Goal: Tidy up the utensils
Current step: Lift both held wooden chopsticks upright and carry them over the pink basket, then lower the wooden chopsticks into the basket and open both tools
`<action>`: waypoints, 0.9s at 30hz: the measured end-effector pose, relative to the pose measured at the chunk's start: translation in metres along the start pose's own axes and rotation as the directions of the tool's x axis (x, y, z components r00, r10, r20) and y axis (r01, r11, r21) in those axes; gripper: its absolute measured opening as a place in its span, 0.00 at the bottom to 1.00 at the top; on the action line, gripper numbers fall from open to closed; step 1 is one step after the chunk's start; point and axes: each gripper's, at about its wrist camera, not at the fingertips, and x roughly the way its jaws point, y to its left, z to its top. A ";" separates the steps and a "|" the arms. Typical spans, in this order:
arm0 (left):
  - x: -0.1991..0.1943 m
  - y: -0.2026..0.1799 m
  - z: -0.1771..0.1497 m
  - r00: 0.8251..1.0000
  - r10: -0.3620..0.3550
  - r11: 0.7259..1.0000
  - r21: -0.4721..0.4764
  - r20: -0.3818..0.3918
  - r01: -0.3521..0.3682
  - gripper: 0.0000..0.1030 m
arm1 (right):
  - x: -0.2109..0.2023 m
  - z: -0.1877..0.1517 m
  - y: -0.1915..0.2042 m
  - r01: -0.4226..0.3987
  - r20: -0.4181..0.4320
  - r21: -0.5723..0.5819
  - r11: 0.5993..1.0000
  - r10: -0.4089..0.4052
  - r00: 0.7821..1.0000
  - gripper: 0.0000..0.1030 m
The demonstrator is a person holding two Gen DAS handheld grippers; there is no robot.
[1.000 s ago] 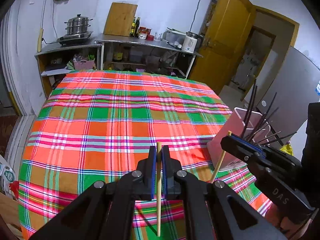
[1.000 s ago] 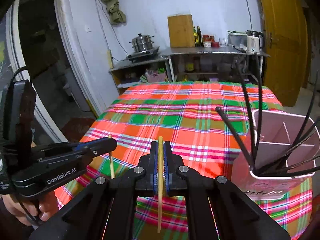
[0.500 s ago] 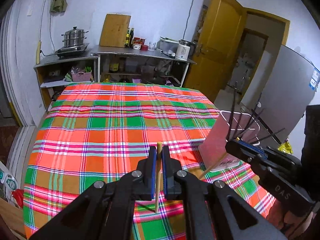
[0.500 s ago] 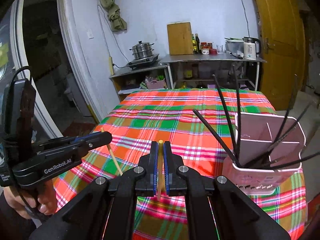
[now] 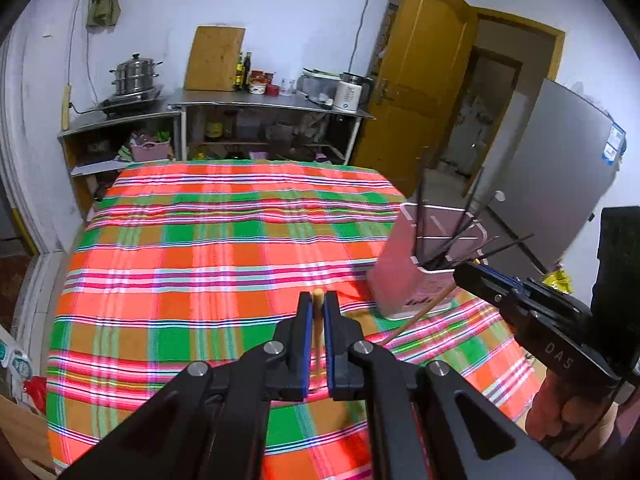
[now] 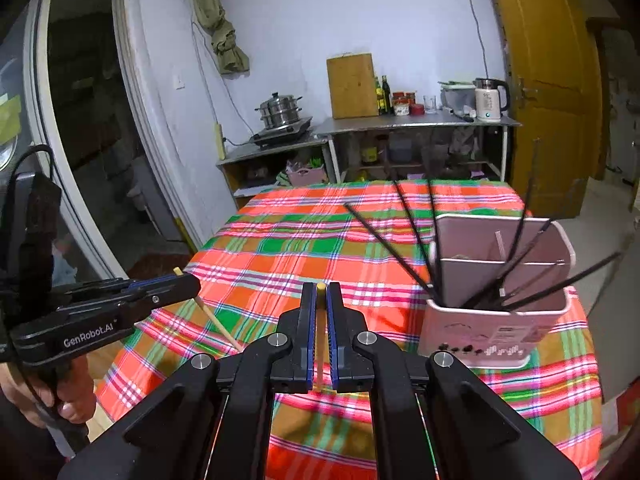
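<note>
My left gripper [image 5: 317, 308] is shut on a wooden chopstick [image 5: 318, 320] that stands upright between its pads, above the plaid tablecloth [image 5: 200, 264]. My right gripper [image 6: 320, 304] is shut on a second wooden chopstick [image 6: 320, 340]. A pink utensil holder [image 6: 496, 320] with several black chopsticks [image 6: 384, 236] fanning out stands on the table to the right of both grippers. In the left wrist view the holder [image 5: 404, 276] is right of centre, with the right gripper [image 5: 480, 276] and its chopstick [image 5: 420, 312] beside it. In the right wrist view the left gripper [image 6: 176, 280] is at far left.
A metal counter [image 5: 260, 100] with a steamer pot [image 5: 134, 72], cutting board [image 5: 214, 58], bottles and a kettle [image 5: 348, 94] stands behind the table. A yellow door [image 5: 424, 80] and a grey fridge [image 5: 560, 176] are at the right.
Both grippers have risen and drawn back with their chopsticks. The holder now sits lower and farther away in both views. The grips are unchanged.
</note>
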 end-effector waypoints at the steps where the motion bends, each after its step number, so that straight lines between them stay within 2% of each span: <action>1: 0.000 -0.005 0.001 1.000 -0.006 1.000 0.009 0.000 0.006 0.06 | -0.004 0.000 -0.002 0.004 0.006 0.002 1.000 -0.004 1.000 0.05; 8: 0.003 -0.045 0.013 0.994 -0.110 0.993 0.047 -0.010 0.111 0.06 | -0.041 0.001 -0.032 0.053 0.061 0.054 0.997 -0.056 0.997 0.05; 14: 0.003 -0.081 0.037 0.985 -0.172 0.981 0.096 0.027 0.169 0.06 | -0.072 0.009 -0.061 0.107 0.112 0.107 0.989 -0.119 0.987 0.05; 22: 0.006 -0.107 0.077 0.973 -0.214 0.972 0.121 0.089 0.203 0.06 | -0.106 0.033 -0.084 0.146 0.206 0.148 0.978 -0.175 0.963 0.05; 27: 0.016 -0.113 0.098 0.971 -0.209 0.973 0.122 0.120 0.195 0.06 | -0.113 0.050 -0.091 0.153 0.252 0.157 0.976 -0.189 0.949 0.05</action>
